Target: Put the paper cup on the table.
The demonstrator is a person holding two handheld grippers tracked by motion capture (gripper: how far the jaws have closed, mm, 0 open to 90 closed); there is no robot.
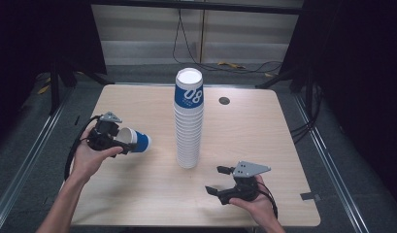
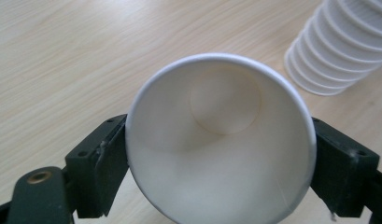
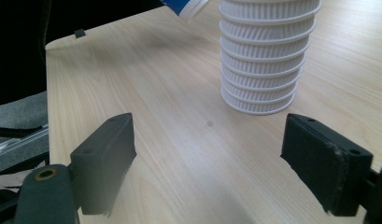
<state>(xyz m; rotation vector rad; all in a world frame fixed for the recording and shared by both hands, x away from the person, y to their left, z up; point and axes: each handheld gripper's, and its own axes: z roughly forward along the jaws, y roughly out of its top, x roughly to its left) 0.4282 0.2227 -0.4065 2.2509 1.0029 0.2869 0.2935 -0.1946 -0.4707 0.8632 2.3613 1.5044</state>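
Note:
A tall stack of white paper cups (image 1: 189,121) stands upside down mid-table, its top cup blue with "08". My left gripper (image 1: 119,141) is shut on a single blue and white paper cup (image 1: 136,141), held sideways above the table's left side. In the left gripper view the cup's open mouth (image 2: 221,140) faces the camera, the jaws pressing its rim on both sides, and the stack's base (image 2: 340,51) is at upper right. My right gripper (image 1: 219,180) hovers open near the front right, with nothing between its jaws; its own view shows the stack's base (image 3: 263,65) ahead.
The light wooden table (image 1: 244,136) has a round cable hole (image 1: 224,101) at the back right. Dark floor, rails and cables surround it. A bit of the held cup's blue bottom (image 3: 186,7) shows at the top of the right gripper view.

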